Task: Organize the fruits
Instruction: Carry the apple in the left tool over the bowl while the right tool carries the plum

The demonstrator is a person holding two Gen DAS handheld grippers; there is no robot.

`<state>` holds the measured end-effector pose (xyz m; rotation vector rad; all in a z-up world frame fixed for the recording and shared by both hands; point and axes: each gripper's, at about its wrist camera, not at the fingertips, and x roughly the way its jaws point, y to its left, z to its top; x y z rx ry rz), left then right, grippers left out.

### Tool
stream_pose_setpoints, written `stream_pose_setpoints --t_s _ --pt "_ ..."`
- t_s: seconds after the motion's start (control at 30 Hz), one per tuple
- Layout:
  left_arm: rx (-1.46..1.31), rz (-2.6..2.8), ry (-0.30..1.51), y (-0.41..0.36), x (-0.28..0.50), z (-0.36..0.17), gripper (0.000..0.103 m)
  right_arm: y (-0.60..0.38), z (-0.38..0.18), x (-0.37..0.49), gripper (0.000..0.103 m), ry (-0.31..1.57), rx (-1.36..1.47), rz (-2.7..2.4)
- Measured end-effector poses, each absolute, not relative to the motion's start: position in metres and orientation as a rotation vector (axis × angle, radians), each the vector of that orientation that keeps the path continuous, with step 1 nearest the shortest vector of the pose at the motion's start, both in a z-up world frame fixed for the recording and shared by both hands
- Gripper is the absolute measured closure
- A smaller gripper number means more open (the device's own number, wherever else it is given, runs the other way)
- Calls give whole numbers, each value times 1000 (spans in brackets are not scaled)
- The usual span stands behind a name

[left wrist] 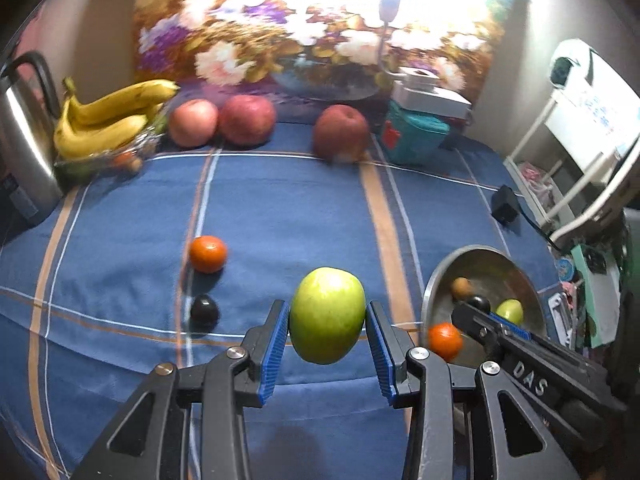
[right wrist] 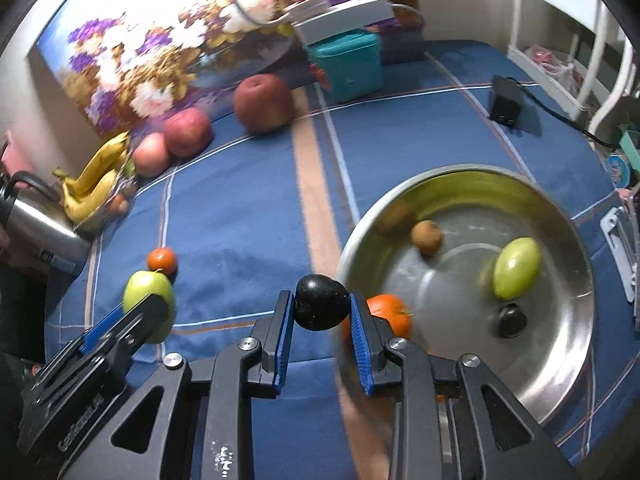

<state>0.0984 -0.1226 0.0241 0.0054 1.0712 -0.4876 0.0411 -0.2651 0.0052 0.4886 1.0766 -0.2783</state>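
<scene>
My left gripper (left wrist: 327, 320) is shut on a green fruit (left wrist: 327, 315) and holds it above the blue striped cloth (left wrist: 280, 208). My right gripper (right wrist: 320, 308) is shut on a dark plum (right wrist: 320, 304), just left of the steel bowl (right wrist: 568, 216). Inside the bowl lie a brown fruit (right wrist: 427, 236), a second green fruit (right wrist: 516, 268), a dark fruit (right wrist: 511, 320) and an orange (right wrist: 388, 312) by the near rim. On the cloth sit another orange (left wrist: 207, 253) and another dark fruit (left wrist: 204, 310).
At the back left, bananas (left wrist: 112, 116) lie in a glass dish beside a steel kettle (left wrist: 28, 136). Three red apples (left wrist: 246, 119) line the back. A teal box (left wrist: 412, 136) stands back right, with a black adapter (left wrist: 505, 203) and a white rack (left wrist: 580, 152) to the right.
</scene>
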Motion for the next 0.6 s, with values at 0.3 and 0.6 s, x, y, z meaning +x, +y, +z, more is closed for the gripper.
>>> stream_pose_setpoints --t_s 0.3,0.6 --pt "88 -594 1070 -172 73 26 61 -311 8 21 73 1038 551 -382" --pt "197 -678 1052 -218 49 17 61 -346 5 0 73 1022 615 -449"
